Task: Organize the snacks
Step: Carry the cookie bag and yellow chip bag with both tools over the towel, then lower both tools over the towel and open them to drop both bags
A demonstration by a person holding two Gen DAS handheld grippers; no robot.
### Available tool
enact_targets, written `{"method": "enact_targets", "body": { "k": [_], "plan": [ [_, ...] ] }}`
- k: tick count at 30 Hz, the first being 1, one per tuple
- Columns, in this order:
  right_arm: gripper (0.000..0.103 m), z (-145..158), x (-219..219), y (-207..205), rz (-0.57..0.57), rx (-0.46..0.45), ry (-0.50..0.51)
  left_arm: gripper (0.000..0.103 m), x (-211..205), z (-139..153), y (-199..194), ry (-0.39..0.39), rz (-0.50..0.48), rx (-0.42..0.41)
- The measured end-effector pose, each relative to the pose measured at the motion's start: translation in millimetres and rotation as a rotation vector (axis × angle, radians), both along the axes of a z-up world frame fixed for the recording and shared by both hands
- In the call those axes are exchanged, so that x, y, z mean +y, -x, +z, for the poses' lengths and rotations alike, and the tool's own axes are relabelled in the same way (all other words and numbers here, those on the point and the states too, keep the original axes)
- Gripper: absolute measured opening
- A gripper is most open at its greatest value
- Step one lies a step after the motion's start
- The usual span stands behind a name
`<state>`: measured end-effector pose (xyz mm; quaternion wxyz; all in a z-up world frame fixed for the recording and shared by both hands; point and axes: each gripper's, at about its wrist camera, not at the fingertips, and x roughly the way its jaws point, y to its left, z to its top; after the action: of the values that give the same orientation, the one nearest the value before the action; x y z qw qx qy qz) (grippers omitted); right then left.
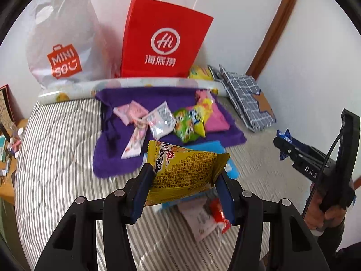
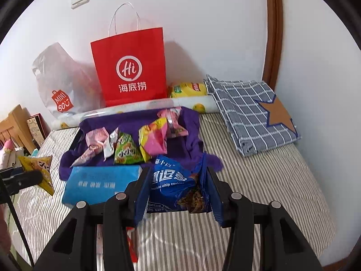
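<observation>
The left gripper point(image 1: 183, 180) is clamping a yellow snack packet point(image 1: 185, 171) above the bed point(image 1: 56, 158); the right gripper point(image 2: 178, 189) is pinching a blue cookie packet point(image 2: 171, 180). Slippery foil is possibly sliding loose, missing the purple cloth point(image 2: 140, 122).

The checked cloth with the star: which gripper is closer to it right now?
Right. The right gripper, holding the blue cookie packet, has the checked cloth just ahead to its right. The left gripper, holding the yellow packet, is farther left.
</observation>
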<state>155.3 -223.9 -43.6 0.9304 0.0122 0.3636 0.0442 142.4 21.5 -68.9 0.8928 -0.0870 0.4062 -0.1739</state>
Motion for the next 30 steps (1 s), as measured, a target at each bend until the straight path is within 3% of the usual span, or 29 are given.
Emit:
{"method": "enact_targets", "body": {
  "k": [19, 30],
  "plan": [
    [0.045, 5.3, 24.4, -81.9, 0.063, -0.031, -0.05, 0.055, 10.9, 22.1, -83.6, 0.035, 0.054, -0.01],
    [0.045, 9.8, 46.4, -149.0, 0.125, -0.033, -0.051, 0.055, 10.9, 33.2, -150.7, -0.023, 0.04, -0.026]
  ]
}}
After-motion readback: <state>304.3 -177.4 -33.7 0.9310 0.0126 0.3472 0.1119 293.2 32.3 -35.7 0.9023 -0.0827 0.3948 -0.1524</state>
